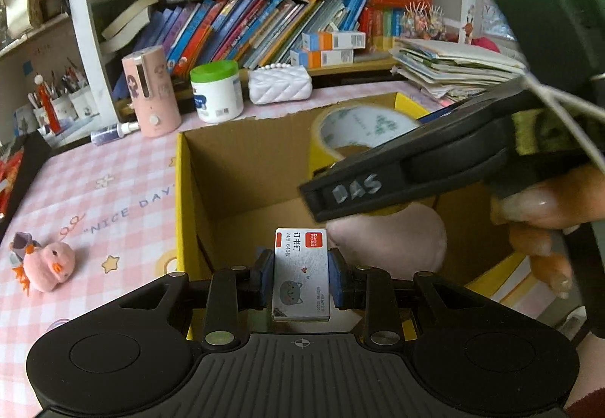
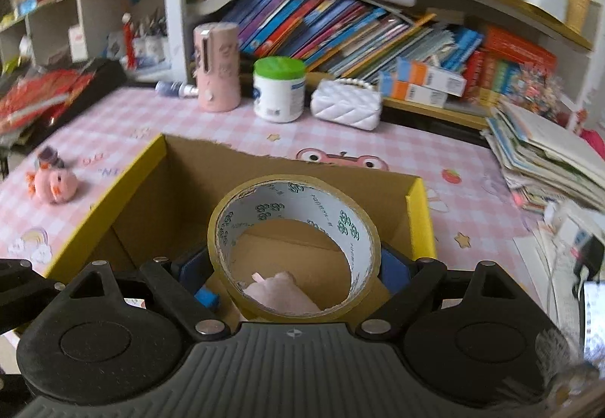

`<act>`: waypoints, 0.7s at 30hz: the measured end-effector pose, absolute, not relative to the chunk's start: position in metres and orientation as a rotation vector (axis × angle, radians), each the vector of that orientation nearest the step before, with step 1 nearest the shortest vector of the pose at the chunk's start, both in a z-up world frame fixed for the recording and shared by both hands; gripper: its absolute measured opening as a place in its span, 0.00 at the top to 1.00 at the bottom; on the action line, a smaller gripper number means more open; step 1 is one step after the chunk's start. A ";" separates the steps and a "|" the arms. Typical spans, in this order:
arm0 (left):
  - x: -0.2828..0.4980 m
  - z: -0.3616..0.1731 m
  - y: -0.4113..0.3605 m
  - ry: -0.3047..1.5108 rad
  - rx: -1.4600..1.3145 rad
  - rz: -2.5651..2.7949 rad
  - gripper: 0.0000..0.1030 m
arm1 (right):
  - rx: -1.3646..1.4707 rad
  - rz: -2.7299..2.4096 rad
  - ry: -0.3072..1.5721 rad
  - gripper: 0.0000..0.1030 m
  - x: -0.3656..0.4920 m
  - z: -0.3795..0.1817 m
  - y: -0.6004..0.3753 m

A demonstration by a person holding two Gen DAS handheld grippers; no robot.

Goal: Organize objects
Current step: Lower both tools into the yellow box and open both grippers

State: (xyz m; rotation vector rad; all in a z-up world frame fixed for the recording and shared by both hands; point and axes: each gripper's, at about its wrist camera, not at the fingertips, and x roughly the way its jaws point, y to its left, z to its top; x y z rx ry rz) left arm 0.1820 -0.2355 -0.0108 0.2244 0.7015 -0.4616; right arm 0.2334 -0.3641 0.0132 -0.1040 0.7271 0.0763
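My left gripper [image 1: 301, 278] is shut on a small white staples box [image 1: 300, 276] with a grey cat print, held over the open cardboard box [image 1: 234, 168] with yellow rims. My right gripper [image 2: 295, 266] is shut on a roll of yellowish tape [image 2: 295, 247], its blue pads against the roll's sides, also above the cardboard box [image 2: 143, 191]. The tape roll [image 1: 351, 134] and the right tool with a person's hand [image 1: 540, 225] cross the left wrist view. A pink soft item [image 1: 389, 240] lies on the box floor, also seen through the roll as the same pink item [image 2: 276, 295].
A pink chick plush [image 1: 49, 266] lies on the pink checked tablecloth left of the box. Behind stand a pink cylinder device [image 1: 151, 92], a green-lidded white jar [image 1: 216, 90], a white quilted purse [image 1: 280, 84] and a bookshelf [image 1: 264, 28]. A paper stack [image 2: 548, 157] sits at right.
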 end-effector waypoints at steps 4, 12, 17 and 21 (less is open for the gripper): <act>0.184 -0.013 -0.235 0.712 0.214 -0.456 0.72 | -0.140 0.123 0.781 0.14 0.244 0.004 -0.355; 0.184 -0.014 -0.236 0.709 0.212 -0.450 0.72 | -0.183 0.156 0.847 0.14 0.251 -0.006 -0.347; 0.181 -0.012 -0.235 0.690 0.220 -0.446 0.70 | -0.152 0.152 0.847 0.13 0.250 -0.005 -0.351; 0.176 -0.009 -0.231 0.669 0.212 -0.446 0.52 | -0.128 0.152 0.810 0.06 0.243 0.001 -0.353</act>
